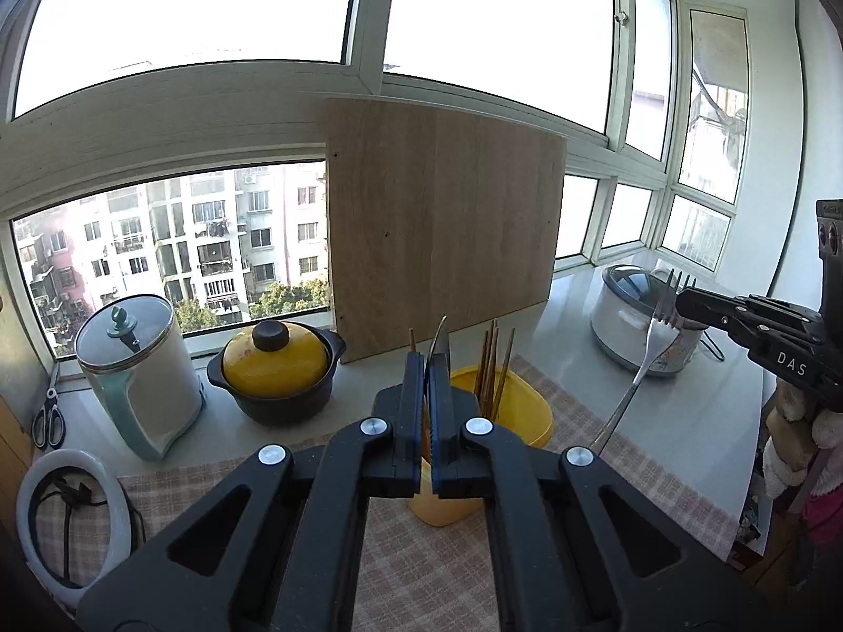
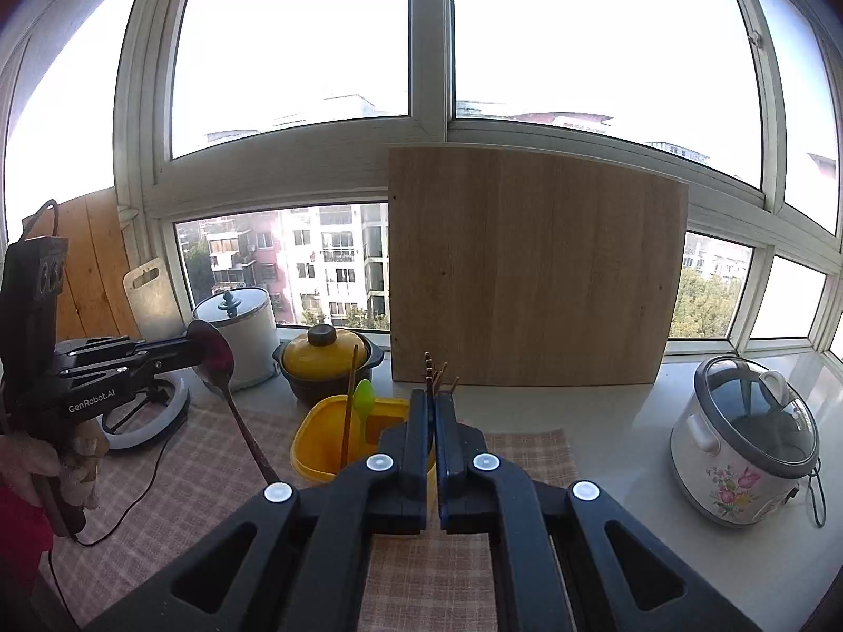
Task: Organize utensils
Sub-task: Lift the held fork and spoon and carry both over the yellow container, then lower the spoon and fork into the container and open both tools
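2 grippers each pinch 1 utensil. The left gripper [image 1: 425, 368] clamps a spoon [image 2: 218, 363] by its bowl, long handle hanging down toward the checked mat [image 2: 200, 453]. The right gripper [image 2: 434, 405] clamps a fork [image 1: 650, 339] at its tines, handle hanging likewise. The yellow holder [image 2: 316, 437] stands on the mat's far edge, ahead of and below both, with chopsticks [image 1: 492, 368] upright inside; neither hand looks clearly nearer.

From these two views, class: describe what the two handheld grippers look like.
Both grippers are matte black, with scissor-like linkage arms, silver rivets and blue-lined fingers. The left gripper bears white "GenRobot.AI" lettering and a trailing black cable; the right gripper shows "DAS". Fuzzy gloves wrap both handles.
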Demonstrator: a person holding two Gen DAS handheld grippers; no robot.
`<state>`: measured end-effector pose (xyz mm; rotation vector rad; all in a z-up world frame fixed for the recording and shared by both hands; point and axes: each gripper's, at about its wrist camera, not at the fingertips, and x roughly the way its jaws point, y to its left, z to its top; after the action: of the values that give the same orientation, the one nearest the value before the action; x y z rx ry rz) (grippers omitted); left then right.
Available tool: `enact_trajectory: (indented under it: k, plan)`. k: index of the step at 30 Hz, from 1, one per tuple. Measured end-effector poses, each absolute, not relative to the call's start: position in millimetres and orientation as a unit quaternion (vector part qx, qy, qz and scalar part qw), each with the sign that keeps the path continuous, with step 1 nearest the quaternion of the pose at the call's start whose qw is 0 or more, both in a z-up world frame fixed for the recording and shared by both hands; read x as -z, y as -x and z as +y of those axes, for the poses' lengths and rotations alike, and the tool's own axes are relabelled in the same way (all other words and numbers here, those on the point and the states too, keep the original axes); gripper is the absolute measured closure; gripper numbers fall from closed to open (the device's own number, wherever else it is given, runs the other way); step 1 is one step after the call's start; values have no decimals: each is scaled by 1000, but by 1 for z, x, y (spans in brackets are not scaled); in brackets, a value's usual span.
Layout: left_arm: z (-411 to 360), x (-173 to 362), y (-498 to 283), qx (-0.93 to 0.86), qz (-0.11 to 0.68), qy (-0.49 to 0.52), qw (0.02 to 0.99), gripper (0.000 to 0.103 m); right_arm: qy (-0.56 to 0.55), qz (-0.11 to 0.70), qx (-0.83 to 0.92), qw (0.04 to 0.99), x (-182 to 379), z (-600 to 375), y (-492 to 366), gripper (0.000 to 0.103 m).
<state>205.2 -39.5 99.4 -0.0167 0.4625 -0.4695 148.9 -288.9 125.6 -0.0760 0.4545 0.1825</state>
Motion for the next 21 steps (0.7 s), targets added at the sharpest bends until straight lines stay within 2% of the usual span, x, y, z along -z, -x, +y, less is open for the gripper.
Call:
enact_trajectory:
  k: [13, 21]
  plan:
    - [-41, -93, -244, 205, 232, 25, 950, 103, 29, 208, -46, 977, -135, -287, -200, 103]
    - [-53, -78, -252, 201, 248, 19, 947, 103, 58, 217, -21, 974, -113, -274, -224, 103]
